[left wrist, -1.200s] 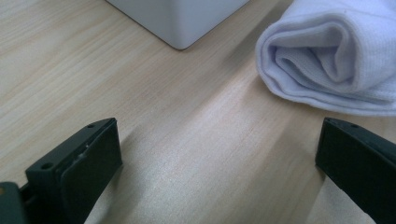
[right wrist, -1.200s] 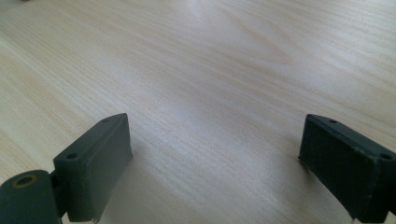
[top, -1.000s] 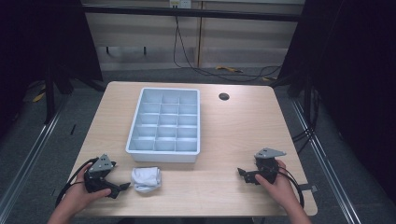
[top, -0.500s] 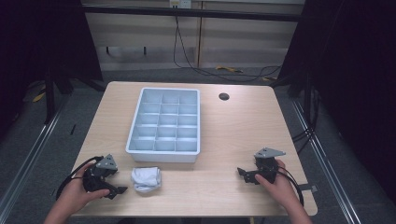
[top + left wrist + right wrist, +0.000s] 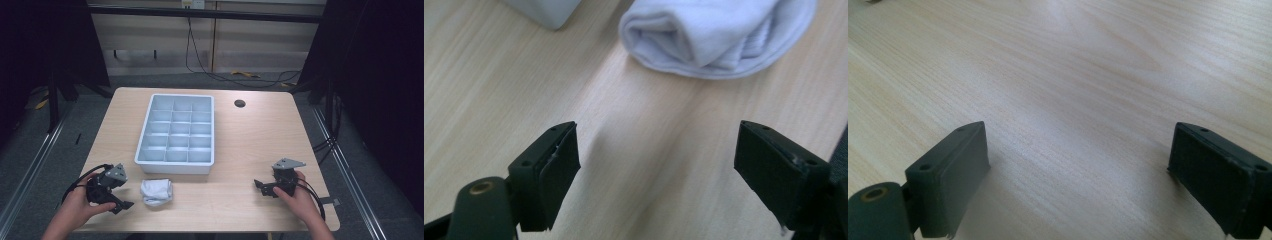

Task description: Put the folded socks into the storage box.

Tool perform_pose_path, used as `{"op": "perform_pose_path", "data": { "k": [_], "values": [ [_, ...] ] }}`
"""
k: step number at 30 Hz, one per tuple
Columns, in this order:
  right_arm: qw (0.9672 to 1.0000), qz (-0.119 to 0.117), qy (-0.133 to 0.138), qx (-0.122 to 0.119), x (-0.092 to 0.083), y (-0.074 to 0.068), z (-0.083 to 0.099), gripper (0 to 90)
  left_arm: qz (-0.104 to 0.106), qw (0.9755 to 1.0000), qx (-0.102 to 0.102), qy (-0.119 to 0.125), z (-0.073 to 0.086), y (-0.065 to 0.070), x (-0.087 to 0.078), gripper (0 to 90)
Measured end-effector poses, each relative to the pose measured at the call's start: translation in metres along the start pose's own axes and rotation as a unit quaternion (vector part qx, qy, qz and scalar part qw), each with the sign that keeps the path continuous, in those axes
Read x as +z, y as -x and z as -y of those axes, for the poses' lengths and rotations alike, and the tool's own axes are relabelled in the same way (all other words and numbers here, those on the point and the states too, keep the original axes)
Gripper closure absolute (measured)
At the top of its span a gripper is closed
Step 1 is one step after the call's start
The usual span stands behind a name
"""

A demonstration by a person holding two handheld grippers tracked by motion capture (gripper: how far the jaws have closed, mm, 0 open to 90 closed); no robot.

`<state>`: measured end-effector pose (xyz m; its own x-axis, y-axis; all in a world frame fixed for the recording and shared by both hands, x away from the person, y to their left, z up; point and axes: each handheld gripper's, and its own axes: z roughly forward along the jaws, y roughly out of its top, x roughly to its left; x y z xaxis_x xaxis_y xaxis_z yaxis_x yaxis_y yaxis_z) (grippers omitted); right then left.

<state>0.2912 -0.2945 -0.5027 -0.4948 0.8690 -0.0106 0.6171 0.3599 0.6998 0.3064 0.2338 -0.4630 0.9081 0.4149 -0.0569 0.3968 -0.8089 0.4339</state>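
Rolled white sock: top edge cut off in the left gripper view; soft, folded, lying on worktop. Left claw released, just short of it. Right claw released over bare wood.

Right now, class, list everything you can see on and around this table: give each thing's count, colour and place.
table: one, light wood, centre of the room
tray: one, pale blue-grey, many compartments, left of the table's middle
rolled sock: one, white, just in front of the tray
round hole: one, dark, far right of the tabletop
cables: several, dark, on the floor behind
left gripper: one, black, open, beside the sock
right gripper: one, black, open, near right
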Motion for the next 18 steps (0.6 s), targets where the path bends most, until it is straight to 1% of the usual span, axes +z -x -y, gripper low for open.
{"op": "perform_pose_path", "data": {
  "k": [1, 2, 3, 4, 5, 7, 9, 10, 15, 17, 18],
  "values": [
    [1.0, 0.0, 0.0, 0.0, 0.0, 0.0, 0.0, 8.2, -0.001, 1.0, 0.005, -0.002, -0.001, 0.001, 0.0, 18.2],
    [1.0, 0.0, 0.0, 0.0, 0.0, 0.0, 0.0, 8.2, -0.001, 1.0, 0.005, -0.002, -0.001, 0.001, 0.0, 18.2],
    [1.0, 0.0, 0.0, -0.001, 0.0, 0.0, 0.0, 8.2, 0.004, 0.9998, 0.012, -0.013, -0.004, 0.003, 0.0, 18.2],
    [1.0, 0.0, 0.0, -0.001, 0.0, 0.0, 0.0, 8.2, 0.004, 0.9998, 0.012, -0.013, -0.004, 0.003, 0.0, 18.2],
    [1.0, 0.0, 0.0, 0.0, 0.0, 0.0, 0.0, 8.2, 0.013, 0.9997, 0.018, -0.012, -0.007, 0.005, -0.001, 18.4],
    [1.0, 0.0, 0.0, 0.0, 0.0, 0.0, 0.0, 8.2, 0.013, 0.9994, 0.027, -0.018, -0.011, 0.007, -0.002, 20.2],
    [1.0, 0.0, 0.0, 0.0, 0.0, 0.0, 0.0, 8.2, 0.012, 0.9993, 0.028, -0.02, -0.013, 0.008, -0.002, 20.2],
    [1.0, 0.0, 0.0, 0.0, 0.0, 0.0, 0.0, 8.2, 0.013, 0.9989, 0.037, -0.024, -0.016, 0.009, -0.003, 20.2],
    [1.0, 0.0, 0.0, -0.001, 0.0, 0.0, 0.0, 8.2, 0.016, 0.9984, 0.046, -0.03, -0.022, 0.013, -0.004, 20.2],
    [1.0, 0.0, 0.0, 0.0, 0.0, 0.0, 0.0, 8.2, 0.019, 0.9975, 0.059, -0.035, -0.028, 0.017, -0.006, 20.2],
    [1.0, 0.0, 0.0, 0.0, 0.0, 0.0, 0.0, 8.2, 0.019, 0.9975, 0.059, -0.035, -0.028, 0.017, -0.006, 20.3]
  ]
}}
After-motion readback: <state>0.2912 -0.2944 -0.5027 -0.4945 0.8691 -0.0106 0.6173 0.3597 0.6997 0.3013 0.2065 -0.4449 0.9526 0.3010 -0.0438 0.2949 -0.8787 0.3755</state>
